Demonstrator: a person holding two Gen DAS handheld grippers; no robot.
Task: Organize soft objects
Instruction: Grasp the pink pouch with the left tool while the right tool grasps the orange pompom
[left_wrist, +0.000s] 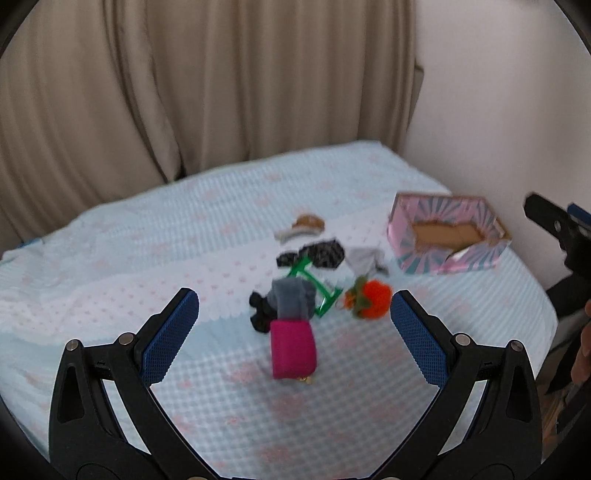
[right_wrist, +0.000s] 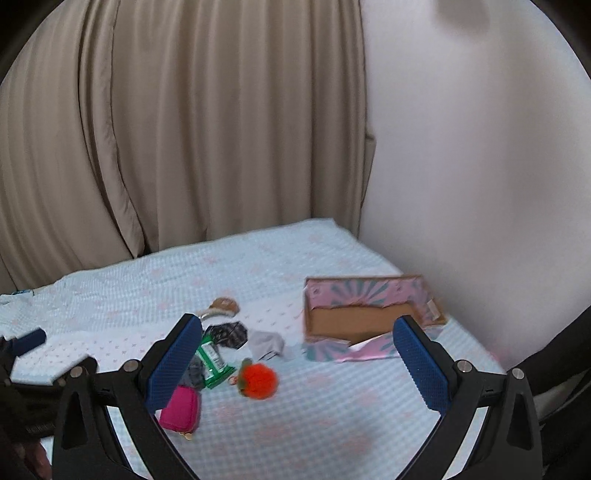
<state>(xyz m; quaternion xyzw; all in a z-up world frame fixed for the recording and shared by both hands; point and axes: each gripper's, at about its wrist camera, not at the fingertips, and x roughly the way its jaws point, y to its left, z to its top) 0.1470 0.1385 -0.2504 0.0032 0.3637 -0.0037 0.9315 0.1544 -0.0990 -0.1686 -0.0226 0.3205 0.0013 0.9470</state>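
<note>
A pile of small soft things lies mid-bed: a magenta pouch, a grey sock, a green packet, an orange pom-pom toy, black patterned cloth, a grey-white cloth and a brown-white piece. An open pink patterned box stands to the right. My left gripper is open and empty, above the pouch. My right gripper is open and empty, above the bed between pile and box.
The bed has a light blue quilted cover. Beige curtains hang behind it and a white wall stands on the right. The right gripper shows at the left wrist view's right edge.
</note>
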